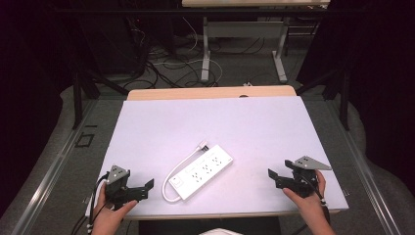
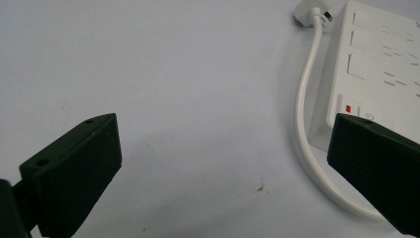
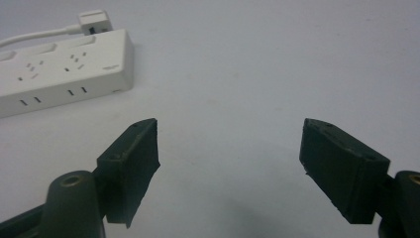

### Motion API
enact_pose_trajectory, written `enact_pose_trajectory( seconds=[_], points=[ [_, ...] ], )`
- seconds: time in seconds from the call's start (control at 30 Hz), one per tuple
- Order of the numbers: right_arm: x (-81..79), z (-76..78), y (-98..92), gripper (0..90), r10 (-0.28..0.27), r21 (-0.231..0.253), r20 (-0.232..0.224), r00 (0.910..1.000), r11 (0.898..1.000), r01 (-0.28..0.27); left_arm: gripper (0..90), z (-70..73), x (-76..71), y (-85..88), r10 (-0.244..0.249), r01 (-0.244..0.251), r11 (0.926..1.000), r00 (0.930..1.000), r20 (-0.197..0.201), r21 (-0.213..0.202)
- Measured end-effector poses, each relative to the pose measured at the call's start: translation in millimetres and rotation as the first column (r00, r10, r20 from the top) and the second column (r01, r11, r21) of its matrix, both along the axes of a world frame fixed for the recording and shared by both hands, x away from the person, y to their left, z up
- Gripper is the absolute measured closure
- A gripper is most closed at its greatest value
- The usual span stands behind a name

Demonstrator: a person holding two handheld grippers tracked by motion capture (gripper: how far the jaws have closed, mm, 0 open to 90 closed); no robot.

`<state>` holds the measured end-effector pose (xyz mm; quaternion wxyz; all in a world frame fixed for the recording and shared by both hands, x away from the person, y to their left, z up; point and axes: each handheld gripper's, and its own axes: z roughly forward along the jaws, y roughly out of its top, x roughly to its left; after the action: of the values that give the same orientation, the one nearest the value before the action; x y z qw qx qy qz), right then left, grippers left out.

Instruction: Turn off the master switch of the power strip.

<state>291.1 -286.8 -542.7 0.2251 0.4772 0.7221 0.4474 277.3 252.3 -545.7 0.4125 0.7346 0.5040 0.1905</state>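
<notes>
Power strip (image 1: 201, 171): white, lay flat near the front middle of the table (image 1: 274, 127), set on a slant, switch end towards the person.
Cord (image 1: 175, 172): white, looped along the strip's left side; its plug (image 1: 202, 145) sat at the strip's far end.
Left gripper (image 1: 147, 188): held low over the front left of the table, just left of the cord loop; jaws stood wide apart, nothing between them.
Right gripper (image 1: 273, 177): held over the front right, well apart from the strip; jaws spread wide, bare tabletop between them.
Contact: neither gripper touched strip or cord.
Hands: left hand (image 1: 110, 215) and right hand (image 1: 308, 196) each gripped a gripper body from below.
</notes>
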Motion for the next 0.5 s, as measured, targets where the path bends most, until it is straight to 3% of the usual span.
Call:
enact_pose_trajectory(
  seconds=[0.13, 0.2, 0.33, 0.5],
  points=[
    [0.7, -9.1, -5.6, 22.0, 0.013, -0.035, -0.008, 0.9999, 0.999, -0.013, 1.0, 1.1, 0.0, 0.0, 0.010, -0.010, 0.9999, 0.9999, -0.009, -0.004],
    [0.8, -8.8, -10.8, 22.0, 0.008, -0.022, 0.019, 0.9998, 1.000, -0.008, 1.9, 2.2, -1.1, -0.5, 0.012, -0.012, 0.9999, 0.9999, -0.010, -0.008],
    [-0.5, -7.6, -13.3, 21.9, -0.004, 0.007, 0.009, 1.0000, 1.000, 0.004, 2.0, 3.7, -3.2, -2.3, 0.010, -0.010, 0.9999, 0.9999, -0.012, -0.013],
    [0.5, -8.4, -12.4, 21.9, -0.004, 0.000, 0.012, 0.9999, 1.000, 0.004, 2.5, 6.3, -3.4, -2.5, 0.007, -0.007, 0.9998, 1.0000, 0.001, -0.021]
  ],
)
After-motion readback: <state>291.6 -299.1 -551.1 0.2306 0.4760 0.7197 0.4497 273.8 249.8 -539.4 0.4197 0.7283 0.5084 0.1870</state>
